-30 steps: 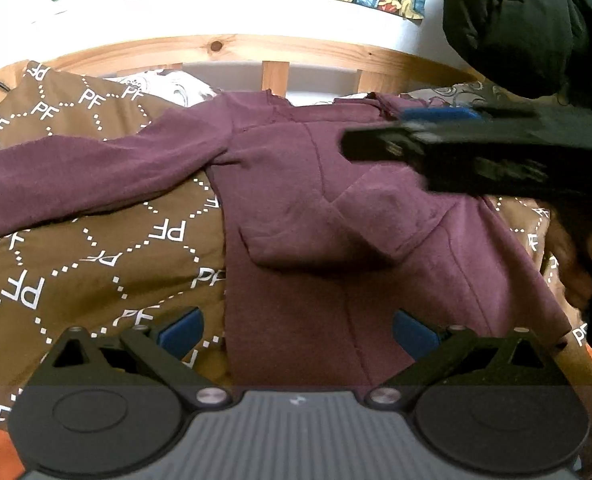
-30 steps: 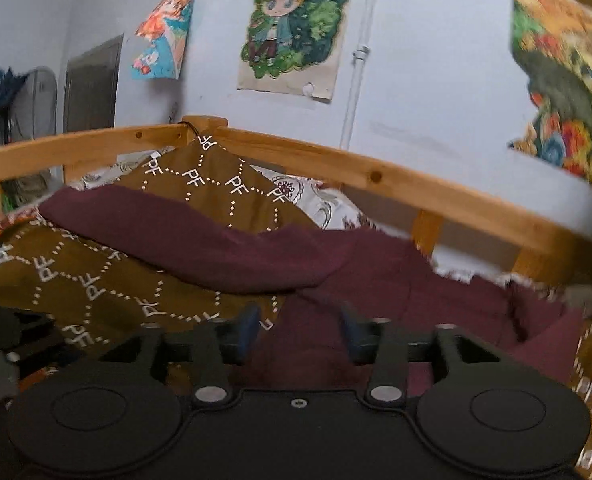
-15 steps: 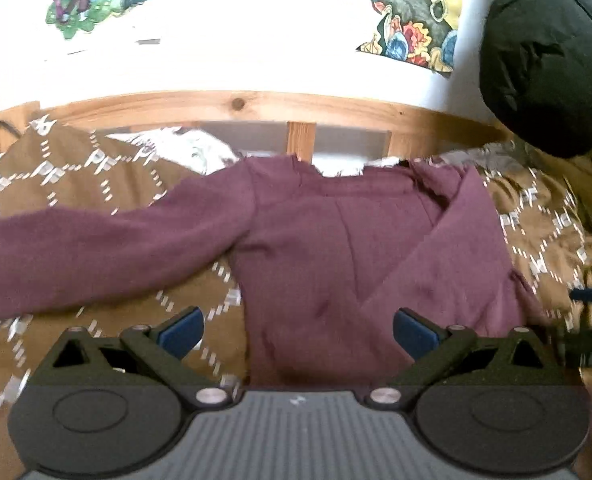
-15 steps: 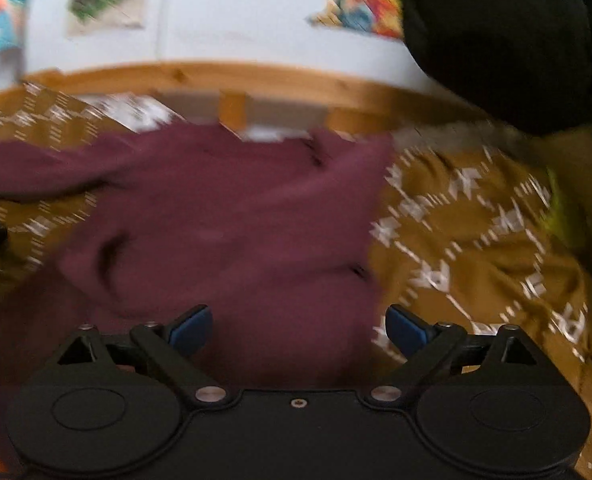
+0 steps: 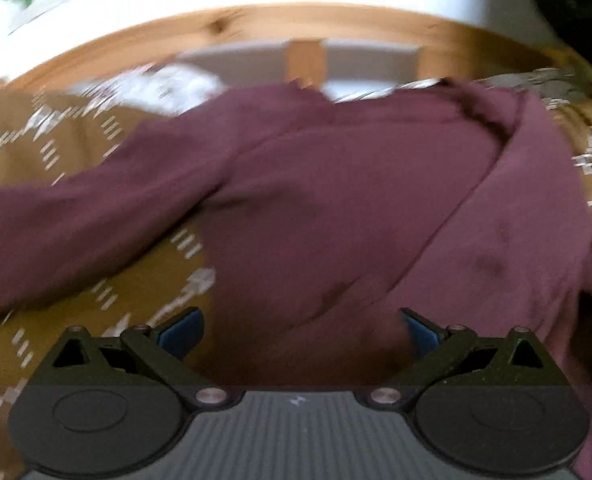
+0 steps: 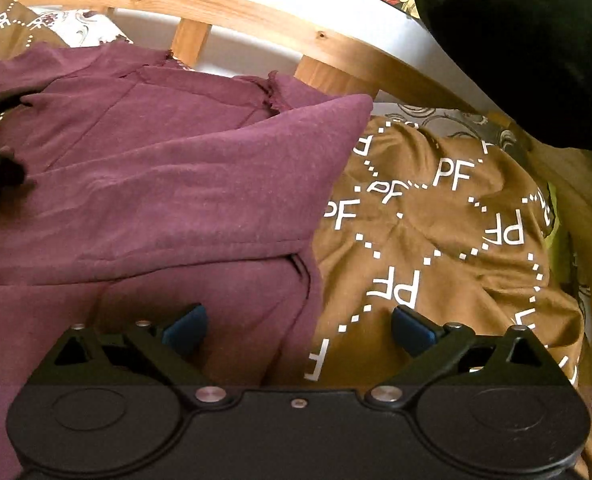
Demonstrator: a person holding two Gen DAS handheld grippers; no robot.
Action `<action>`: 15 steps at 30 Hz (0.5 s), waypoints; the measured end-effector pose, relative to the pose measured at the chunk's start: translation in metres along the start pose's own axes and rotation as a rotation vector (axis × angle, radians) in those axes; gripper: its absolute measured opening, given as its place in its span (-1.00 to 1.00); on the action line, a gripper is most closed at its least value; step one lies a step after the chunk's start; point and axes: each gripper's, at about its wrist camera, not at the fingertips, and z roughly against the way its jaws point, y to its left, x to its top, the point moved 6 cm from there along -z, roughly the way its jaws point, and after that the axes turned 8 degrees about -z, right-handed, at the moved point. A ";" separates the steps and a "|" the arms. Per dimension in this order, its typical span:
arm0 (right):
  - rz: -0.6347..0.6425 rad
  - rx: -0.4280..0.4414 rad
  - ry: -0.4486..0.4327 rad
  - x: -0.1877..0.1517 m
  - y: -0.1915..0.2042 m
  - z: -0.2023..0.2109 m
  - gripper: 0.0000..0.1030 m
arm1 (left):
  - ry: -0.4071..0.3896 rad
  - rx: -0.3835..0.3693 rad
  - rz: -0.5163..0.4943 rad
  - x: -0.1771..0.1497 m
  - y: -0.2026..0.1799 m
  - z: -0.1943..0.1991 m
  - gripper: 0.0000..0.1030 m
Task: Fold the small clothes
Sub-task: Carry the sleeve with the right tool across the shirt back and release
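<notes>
A brown bedspread (image 6: 436,240) printed with white "PF" letters covers the bed inside a wooden bed rail (image 6: 255,20), and on it lies the task's garment, a maroon long-sleeved top (image 6: 155,184), spread with its neckline toward the rail. Judging by how it lies, the fold is only begun: the sleeve on the right-hand side (image 6: 223,168) is already laid across the chest, its folded edge forming a diagonal line, while the other sleeve (image 5: 75,232) stretches out flat over the bedspread to the left in the left wrist view, unfolded. That view is smeared by motion, so finer creases there cannot be read with confidence. What seems left is to bring in that left sleeve and then double the body over. The right gripper (image 6: 298,326) hovers over the top's right edge, its jaws opening wide with cloth below but nothing pinched. The left gripper (image 5: 300,326) hangs over the lower body of the top, jaws spread apart and empty.
</notes>
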 end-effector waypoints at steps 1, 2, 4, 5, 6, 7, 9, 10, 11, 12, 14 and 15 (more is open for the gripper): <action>-0.006 -0.001 -0.002 -0.002 0.000 0.001 0.95 | 0.019 0.010 0.033 -0.009 0.008 0.004 0.99; -0.012 -0.001 -0.003 -0.004 0.000 0.001 0.96 | 0.036 0.014 0.060 -0.018 0.015 0.008 0.99; -0.037 0.000 -0.002 -0.009 -0.003 0.001 0.98 | 0.063 0.010 0.120 -0.039 0.027 0.020 0.99; -0.056 0.004 0.000 -0.011 -0.005 0.002 0.98 | 0.072 0.002 0.140 -0.049 0.031 0.026 0.99; -0.072 0.008 0.000 -0.013 -0.005 0.003 0.98 | 0.082 -0.005 0.152 -0.054 0.034 0.028 0.99; -0.086 0.010 -0.002 -0.014 -0.007 0.004 0.98 | 0.095 -0.018 0.154 -0.062 0.035 0.033 0.99; -0.112 0.018 -0.019 -0.015 -0.009 0.009 0.98 | 0.110 -0.034 0.140 -0.074 0.035 0.044 0.99; -0.126 0.028 -0.033 -0.015 -0.011 0.013 0.98 | 0.106 -0.043 0.135 -0.077 0.035 0.048 0.99; -0.140 0.038 -0.050 -0.014 -0.013 0.017 0.98 | 0.097 -0.059 0.132 -0.079 0.035 0.054 0.99; -0.154 0.050 -0.079 -0.011 -0.016 0.023 0.98 | 0.085 -0.077 0.130 -0.080 0.035 0.058 0.99; -0.173 0.072 -0.144 -0.001 -0.023 0.033 0.98 | 0.042 -0.110 0.131 -0.081 0.036 0.068 0.99; -0.180 0.080 -0.174 0.007 -0.026 0.035 0.98 | 0.020 -0.119 0.134 -0.079 0.036 0.071 0.99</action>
